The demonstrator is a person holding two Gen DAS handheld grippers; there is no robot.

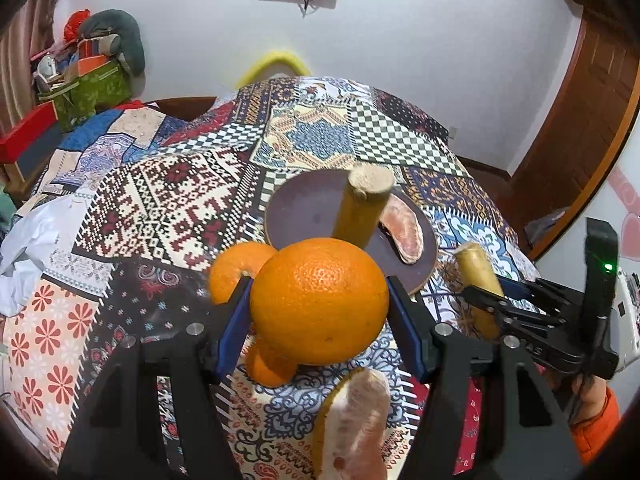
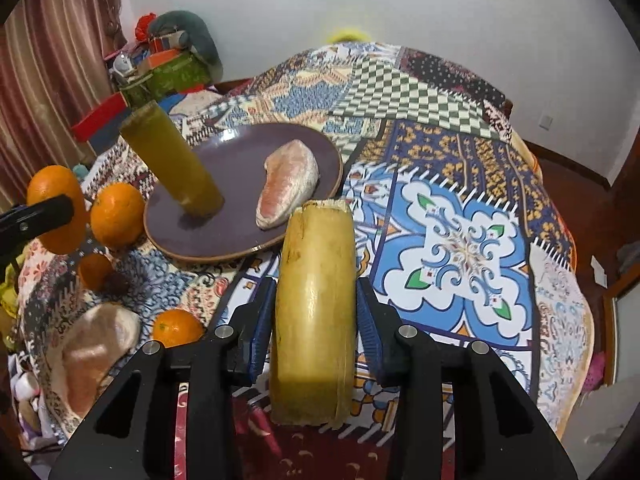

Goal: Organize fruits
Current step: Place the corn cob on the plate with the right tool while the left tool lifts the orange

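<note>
**Both grippers loaded: orange on the left, cane piece on the right**

Left gripper (image 1: 319, 300): blue-padded fingers (image 1: 236, 320) clamped on either side of a large orange (image 1: 320, 300), round, with pebbled, glossy skin. It is held above the patchwork cloth (image 1: 160, 208), just short of the plate.

Right gripper (image 2: 316, 320): clenched on a thick yellow sugarcane section (image 2: 314, 316), a smooth waxy cylinder with a fibrous cut end at the top, gripped across its middle and standing roughly upright in the jaws. It hangs near the plate's near rim.

Plate (image 2: 200, 248): round, flat, dark purple-brown with a paler edge, a matte glaze showing a faint sheen. On it:
- a second sugarcane piece (image 2: 176, 164), greener, standing on end and tilted to the left; its pale pithy top shows in the left wrist view.
- a peeled pomelo segment (image 2: 286, 182), a pink-white wedge with a dry membrane, lying just right of the cane piece and not touching it.

Off the plate, on the cloth:
- a loose orange (image 2: 117, 216) just beside the plate's left rim.
- a smaller orange (image 2: 94, 272) nearer the camera.
- another small orange (image 2: 178, 328) close to the right gripper's left finger.
- a second pomelo segment (image 2: 96, 348), blurred, at lower left.

The cloth is a printed quilt of checker, floral and knit-like patches, draped over a rounded surface.
</note>
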